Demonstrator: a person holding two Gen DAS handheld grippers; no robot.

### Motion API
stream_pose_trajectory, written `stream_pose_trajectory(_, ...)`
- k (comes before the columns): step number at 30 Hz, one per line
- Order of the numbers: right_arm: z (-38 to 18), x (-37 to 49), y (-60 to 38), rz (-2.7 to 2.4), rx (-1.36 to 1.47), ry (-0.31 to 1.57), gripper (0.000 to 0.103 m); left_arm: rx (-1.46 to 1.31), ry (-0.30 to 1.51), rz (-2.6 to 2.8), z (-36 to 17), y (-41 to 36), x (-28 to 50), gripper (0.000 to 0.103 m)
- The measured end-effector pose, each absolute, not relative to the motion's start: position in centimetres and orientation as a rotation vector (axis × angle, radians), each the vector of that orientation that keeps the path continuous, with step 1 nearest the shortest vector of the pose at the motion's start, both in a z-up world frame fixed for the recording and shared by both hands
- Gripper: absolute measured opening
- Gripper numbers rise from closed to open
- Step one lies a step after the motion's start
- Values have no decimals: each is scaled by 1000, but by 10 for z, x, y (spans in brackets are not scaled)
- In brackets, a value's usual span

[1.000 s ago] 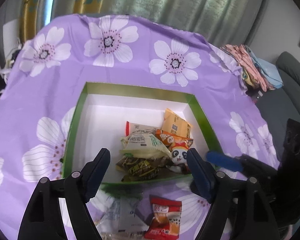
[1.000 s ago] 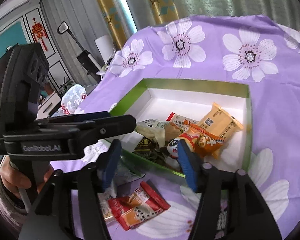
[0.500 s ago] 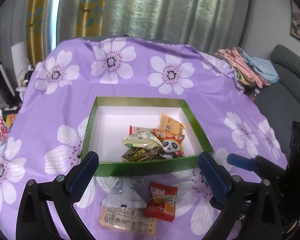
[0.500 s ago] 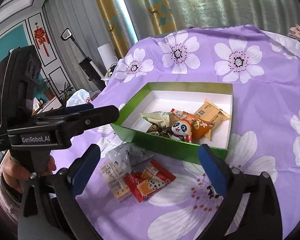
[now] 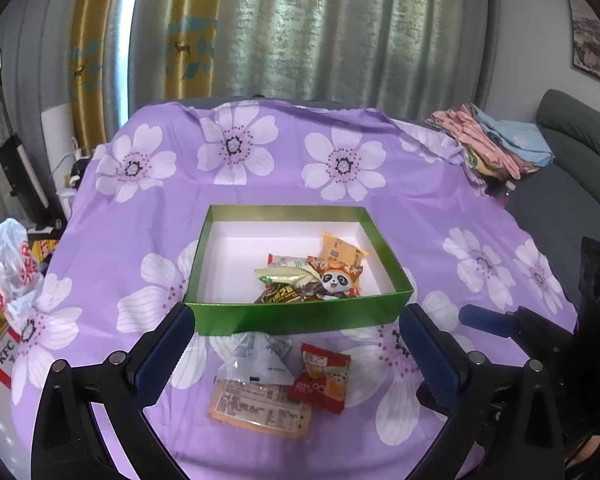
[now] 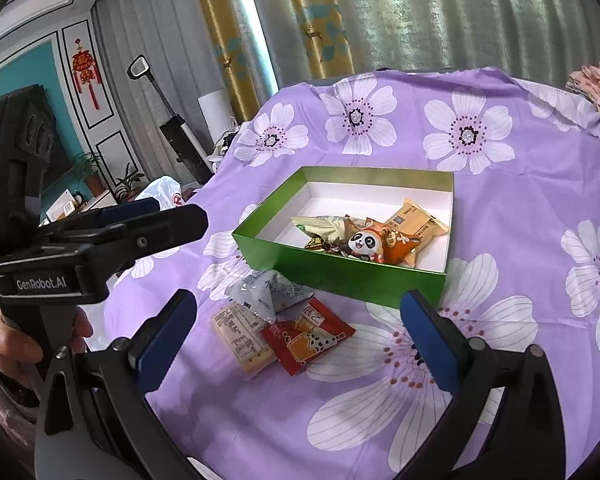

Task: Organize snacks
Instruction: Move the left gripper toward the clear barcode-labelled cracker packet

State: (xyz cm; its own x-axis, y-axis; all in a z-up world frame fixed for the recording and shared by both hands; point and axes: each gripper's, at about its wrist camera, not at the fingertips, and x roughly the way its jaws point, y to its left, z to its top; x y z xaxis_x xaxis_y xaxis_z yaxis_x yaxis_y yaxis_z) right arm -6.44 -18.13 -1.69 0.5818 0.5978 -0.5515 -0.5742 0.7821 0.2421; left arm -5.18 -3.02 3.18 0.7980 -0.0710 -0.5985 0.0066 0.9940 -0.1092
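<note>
Nearest us, the left gripper [image 5: 296, 350] and right gripper [image 6: 298, 330] have just been opening; both jaws stand wide with nothing between them. Just before the green box [image 5: 300, 316], three packets [image 5: 276, 384] lie overlapping on the surface. We should take the red packet [image 5: 320, 376] by its free edge, then drop it beside the snacks [image 5: 312, 276] inside

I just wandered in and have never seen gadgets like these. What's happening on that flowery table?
A person is sorting snacks with a two-finger tool in each hand. Several packets, including a panda packet, already lie in the green box. Three more wait on the purple cloth in front of it: a red packet, a clear packet and a flat pale packet. The left gripper and the right gripper have just been opening; both are empty.
</note>
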Motion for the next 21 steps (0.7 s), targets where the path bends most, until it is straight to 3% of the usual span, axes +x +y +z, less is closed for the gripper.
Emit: stream_pose_trajectory(21,-28,-88,-160,718,11,702,102,-138,699,-17,10,-16,-77,102)
